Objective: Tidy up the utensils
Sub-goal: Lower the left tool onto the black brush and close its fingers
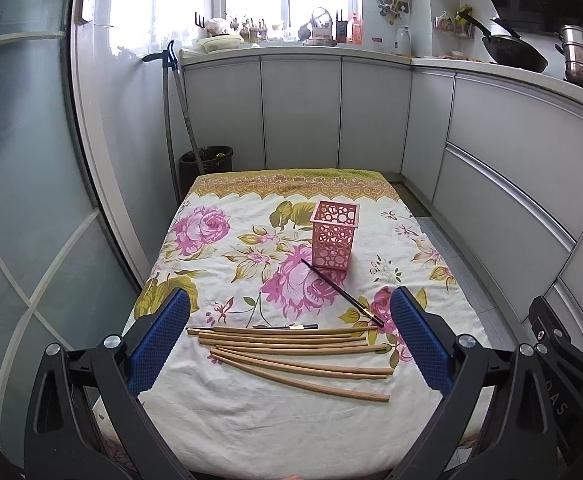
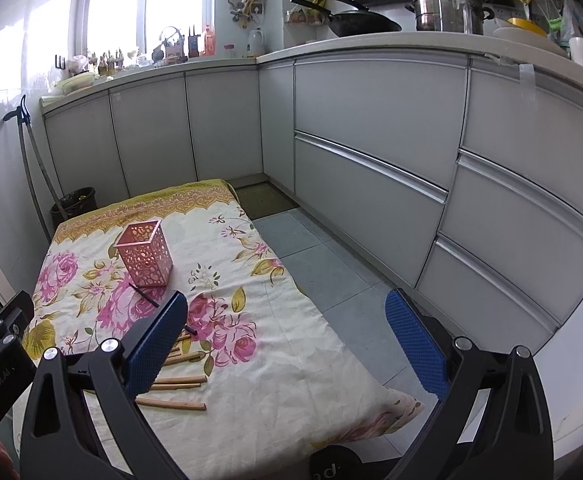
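Wooden chopsticks (image 1: 291,350) lie in a loose, roughly parallel bundle on the flowered cloth (image 1: 219,412), directly between and just ahead of the left gripper (image 1: 290,336), whose blue pads (image 1: 159,344) stand wide apart with nothing between them. Beyond that bundle, a black chopstick (image 1: 341,291) lies aslant, its far tip just at the foot of the pink perforated holder (image 1: 334,240), which stands upright farther ahead. A second dark stick (image 1: 291,326) seems to lie along the far edge of the bundle, though it is mostly hidden. The right gripper (image 2: 287,340) is likewise spread wide and empty; the holder sits ahead and to its left, while the chopstick ends poke out from behind its left pad (image 2: 157,346).
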The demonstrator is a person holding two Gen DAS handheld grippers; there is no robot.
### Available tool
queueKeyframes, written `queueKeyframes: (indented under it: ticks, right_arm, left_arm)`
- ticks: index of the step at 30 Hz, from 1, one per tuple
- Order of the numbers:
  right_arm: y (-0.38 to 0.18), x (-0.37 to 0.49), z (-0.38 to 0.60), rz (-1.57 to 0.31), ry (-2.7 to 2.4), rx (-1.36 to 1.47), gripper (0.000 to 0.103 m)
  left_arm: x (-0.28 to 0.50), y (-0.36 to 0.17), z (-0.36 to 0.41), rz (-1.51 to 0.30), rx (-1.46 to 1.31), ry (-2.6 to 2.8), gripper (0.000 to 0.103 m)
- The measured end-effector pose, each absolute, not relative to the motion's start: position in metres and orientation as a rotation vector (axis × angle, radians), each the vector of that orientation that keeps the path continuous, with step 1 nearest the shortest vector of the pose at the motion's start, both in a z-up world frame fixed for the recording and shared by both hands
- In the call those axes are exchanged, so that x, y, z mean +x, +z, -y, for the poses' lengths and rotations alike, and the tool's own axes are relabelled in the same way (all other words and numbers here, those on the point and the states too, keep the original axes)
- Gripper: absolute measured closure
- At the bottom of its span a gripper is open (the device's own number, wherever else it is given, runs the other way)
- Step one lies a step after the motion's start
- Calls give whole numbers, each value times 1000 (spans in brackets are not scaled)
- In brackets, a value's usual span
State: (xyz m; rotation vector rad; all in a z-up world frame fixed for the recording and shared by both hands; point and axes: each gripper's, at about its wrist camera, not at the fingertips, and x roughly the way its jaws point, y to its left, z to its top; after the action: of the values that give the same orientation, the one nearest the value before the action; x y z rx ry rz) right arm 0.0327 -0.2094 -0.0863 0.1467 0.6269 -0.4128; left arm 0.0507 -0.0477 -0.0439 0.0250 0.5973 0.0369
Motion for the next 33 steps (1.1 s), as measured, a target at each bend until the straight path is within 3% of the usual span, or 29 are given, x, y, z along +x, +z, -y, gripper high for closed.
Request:
queueKeyframes:
  ticks: [5,11,16,18,19,24,26,33]
  right_arm:
    - [-105,44,238,-678,-473,215,7]
    - [-133,60,280,-766,-513,358,7]
    - [-153,77,294,-835,-514,394,7]
    - [-160,84,300,-871,-498,435,7]
    - [-163,88,303,-886,-485,458,7]
    - [-173,101,309,-931,-441,535,7]
    - [-175,105,308,-943,-425,546,7]
    - [-188,118,312,-990,-398,599,7]
  left_arm:
    - [93,-55,70,-658,175,-159,7]
    - [134,-107,147,-757,870,-709,7]
    - [163,-152,168,-947,1171,-1000,7]
    - [182,-166,171,-1006,1236,-1032,17]
    - [193,-173,172,-1040,1263,-1043,27]
    - [233,-192,173,-1100,1382,-1062,33]
    - [241,-201,174,-1125,1422,-1093,47]
    - [254,-240,174,-1150,1597,-1163,65]
